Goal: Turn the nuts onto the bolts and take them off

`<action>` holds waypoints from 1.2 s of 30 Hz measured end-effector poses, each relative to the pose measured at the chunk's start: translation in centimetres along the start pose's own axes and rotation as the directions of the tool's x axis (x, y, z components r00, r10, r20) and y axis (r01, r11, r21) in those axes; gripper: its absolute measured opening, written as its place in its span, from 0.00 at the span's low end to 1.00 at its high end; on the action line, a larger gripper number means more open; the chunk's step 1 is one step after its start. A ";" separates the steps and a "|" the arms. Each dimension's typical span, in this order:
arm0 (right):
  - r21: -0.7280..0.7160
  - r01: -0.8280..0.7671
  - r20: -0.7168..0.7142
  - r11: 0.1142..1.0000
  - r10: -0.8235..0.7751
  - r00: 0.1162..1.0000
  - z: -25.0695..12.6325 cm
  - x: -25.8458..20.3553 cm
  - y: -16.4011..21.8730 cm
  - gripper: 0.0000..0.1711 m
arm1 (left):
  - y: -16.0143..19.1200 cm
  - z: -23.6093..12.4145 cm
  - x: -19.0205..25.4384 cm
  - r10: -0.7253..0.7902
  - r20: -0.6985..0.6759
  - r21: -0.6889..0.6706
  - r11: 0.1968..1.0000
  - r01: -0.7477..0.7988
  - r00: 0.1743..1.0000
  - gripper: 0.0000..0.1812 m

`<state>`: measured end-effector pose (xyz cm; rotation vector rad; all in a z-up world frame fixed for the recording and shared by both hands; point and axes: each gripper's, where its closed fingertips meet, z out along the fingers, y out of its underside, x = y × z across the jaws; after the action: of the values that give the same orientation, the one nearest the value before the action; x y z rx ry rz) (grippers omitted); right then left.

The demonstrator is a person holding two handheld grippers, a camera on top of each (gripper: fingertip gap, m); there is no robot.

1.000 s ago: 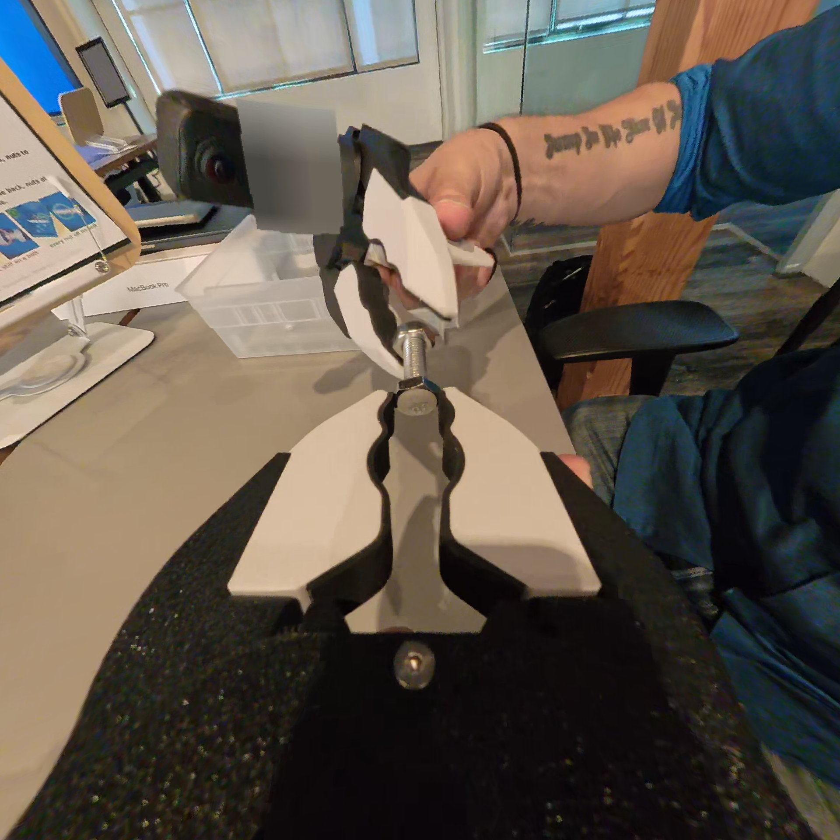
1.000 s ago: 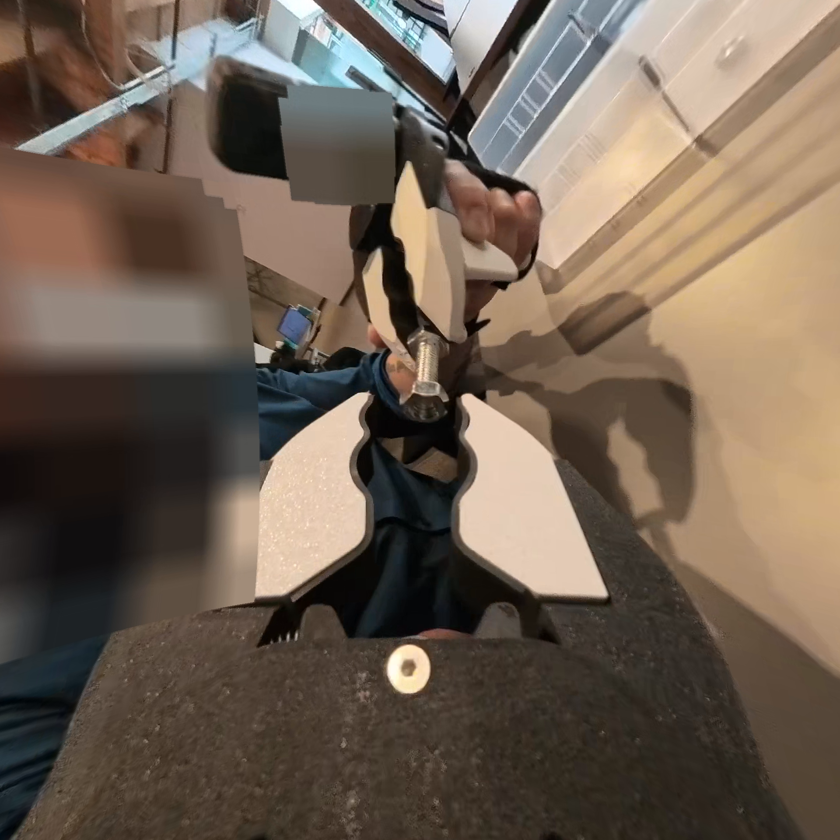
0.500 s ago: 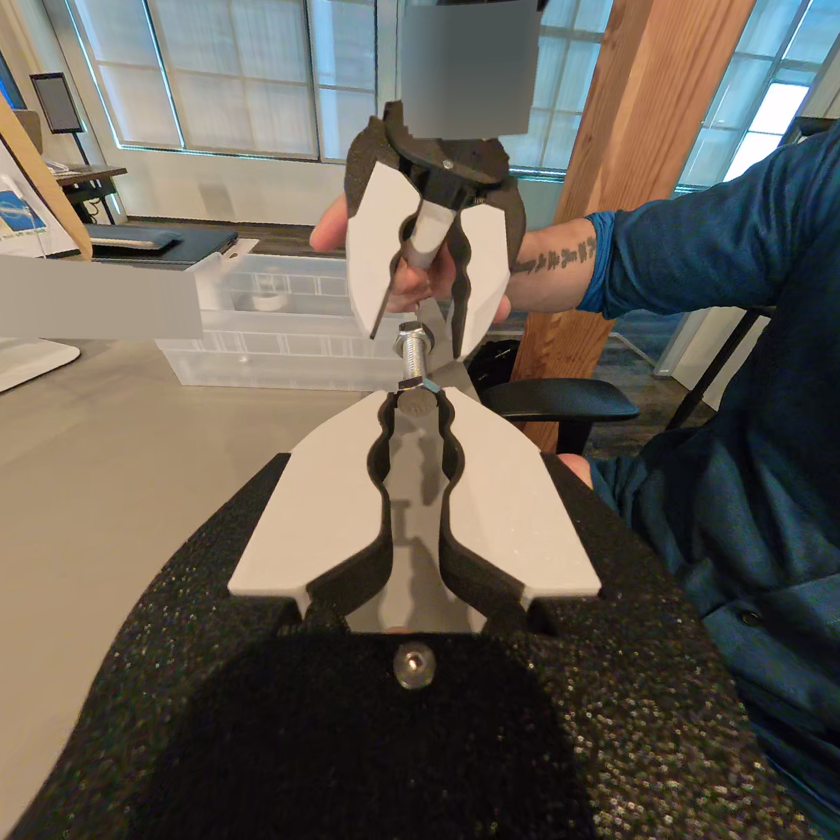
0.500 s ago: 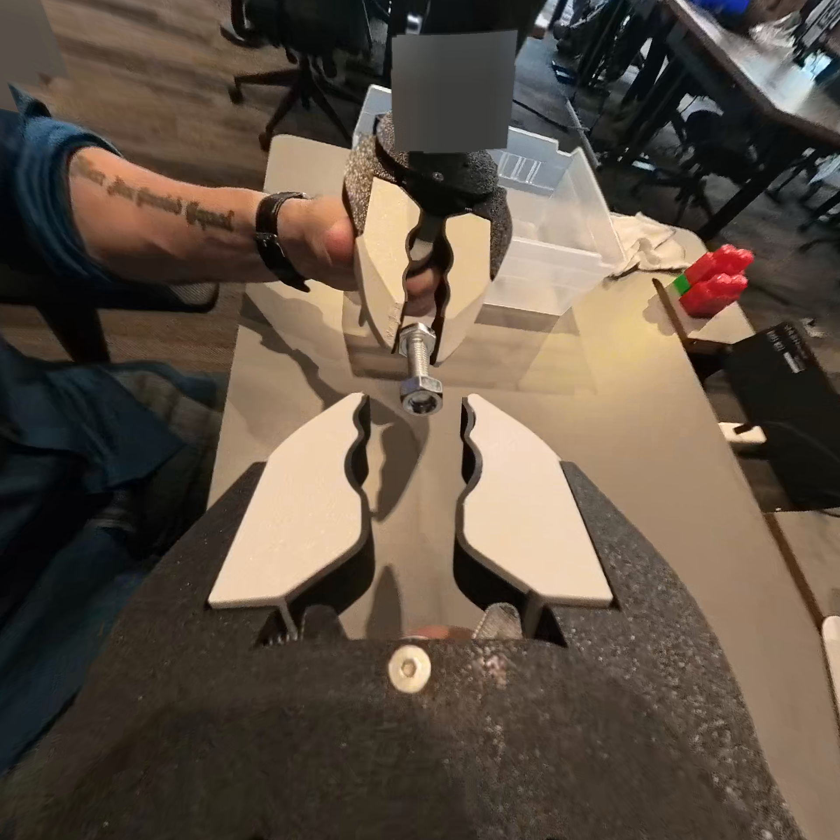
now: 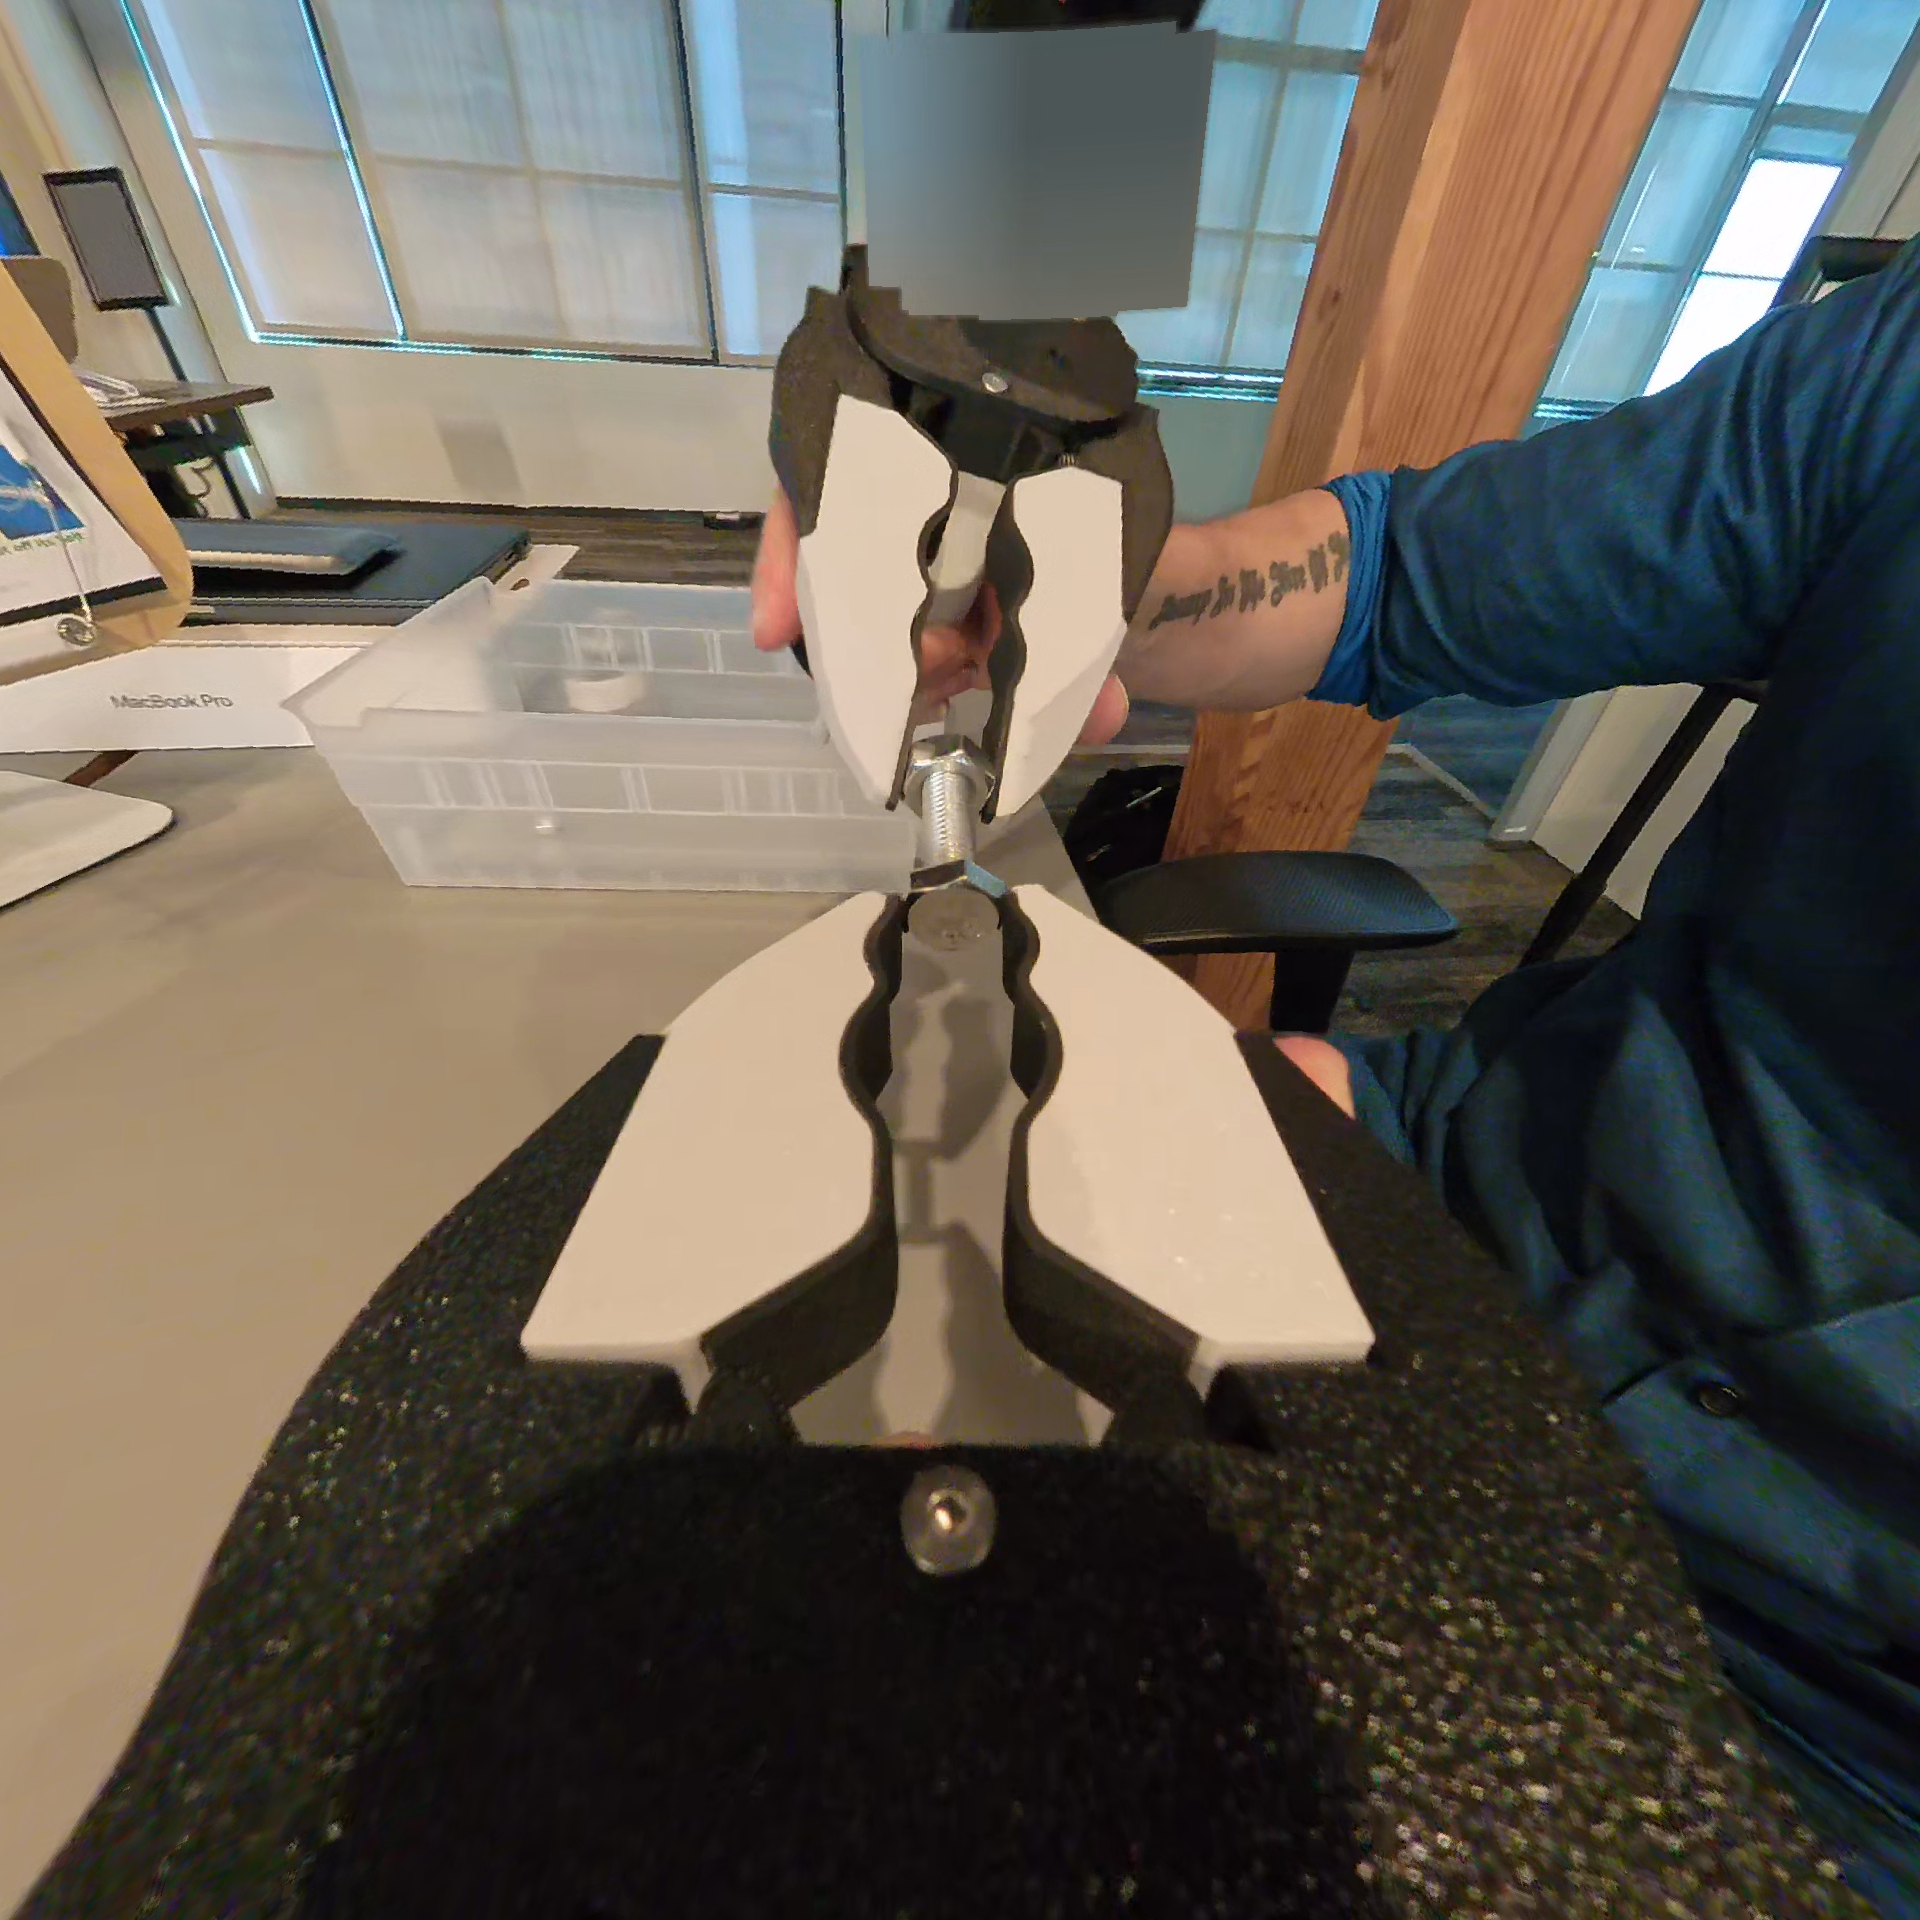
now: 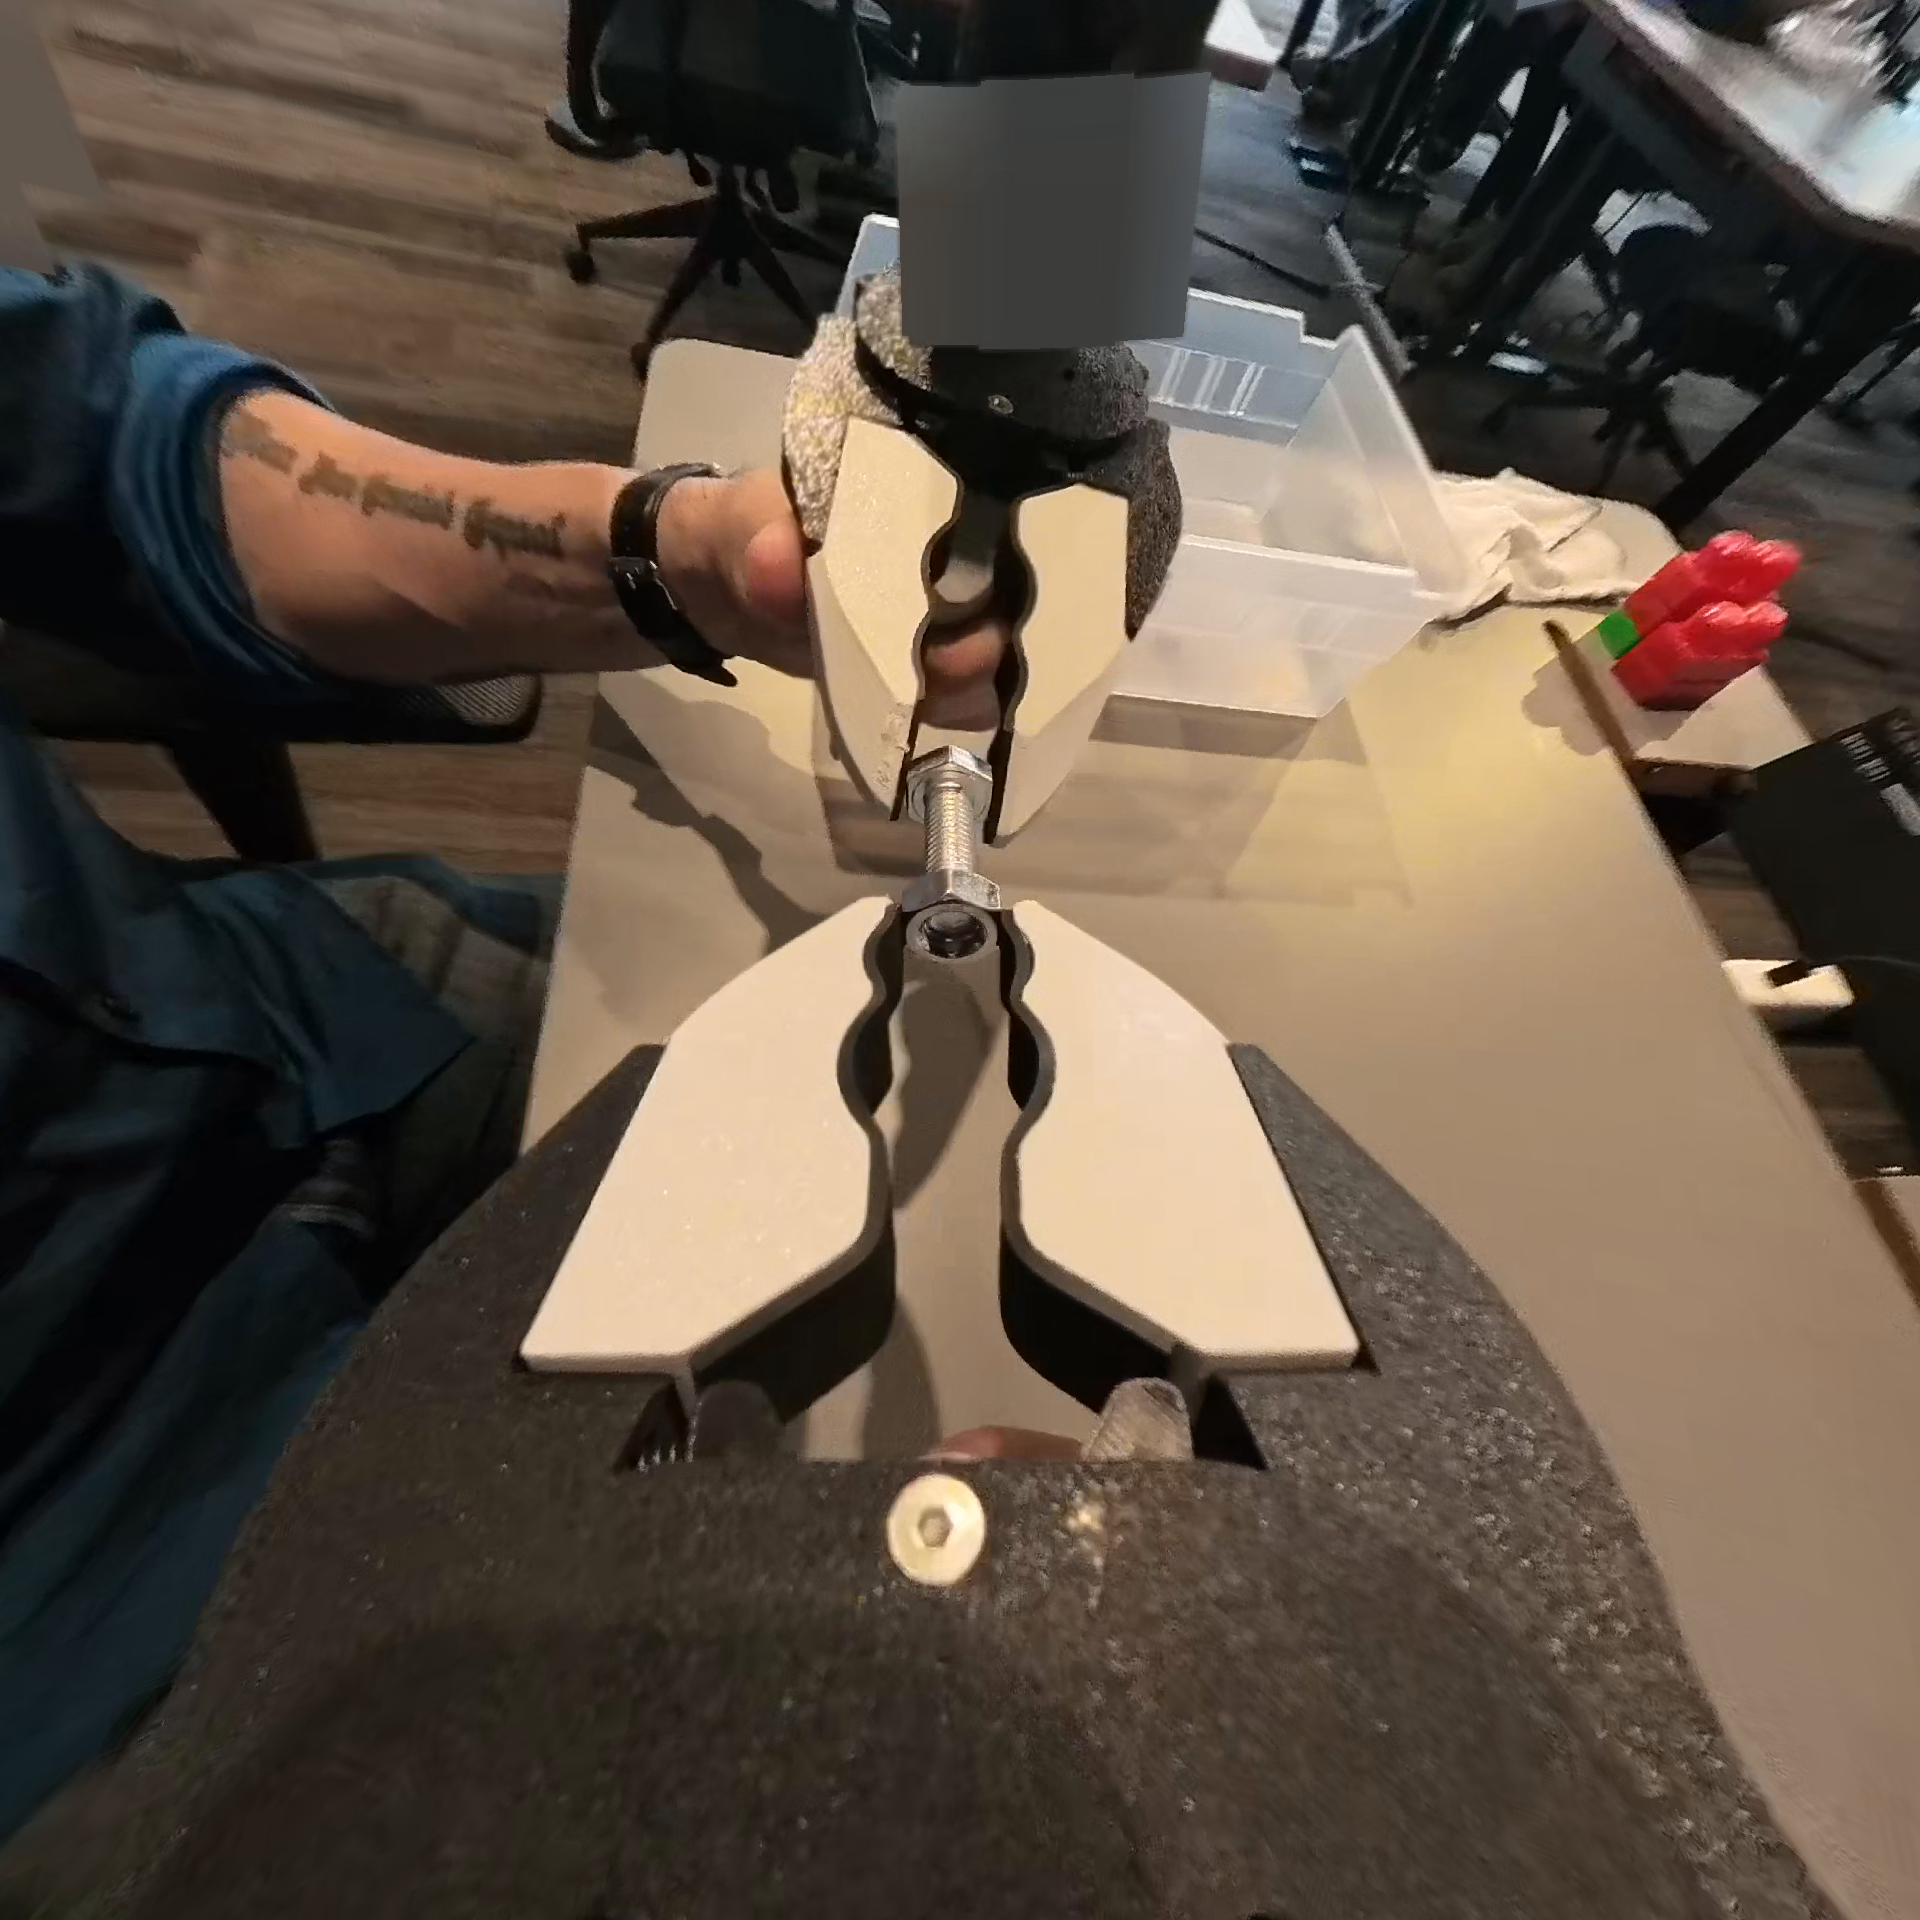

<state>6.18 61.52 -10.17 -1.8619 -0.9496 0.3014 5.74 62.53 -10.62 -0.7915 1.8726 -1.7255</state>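
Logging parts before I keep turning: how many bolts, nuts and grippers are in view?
bolt: 1
nut: 1
grippers: 2, left gripper and right gripper
Total: 4

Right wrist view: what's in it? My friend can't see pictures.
Two grippers meet tip to tip over a grey table: the right gripper pinches a nut, the left gripper the head of the bolt.
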 end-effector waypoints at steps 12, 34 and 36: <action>-0.156 -0.815 0.465 0.558 0.770 0.437 -0.7 -0.6 0.6 0.10 | 0.8 0.6 0.0 0.148 0.094 -0.146 0.980 -0.134 0.984 0.10; -0.015 0.124 -0.109 0.992 -0.125 0.986 -1.2 0.6 0.2 0.22 | -0.4 -0.3 -0.2 -0.087 -0.041 0.045 0.995 0.088 0.995 0.10; -0.074 0.259 -0.180 0.963 -0.268 0.946 -0.8 0.5 0.1 0.21 | -0.3 -0.3 -0.2 -0.099 -0.053 0.049 0.994 0.102 0.994 0.10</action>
<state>6.98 61.32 -9.77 -1.7459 -1.0666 -0.0615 5.66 62.87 -10.31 -0.8431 1.8410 -1.8640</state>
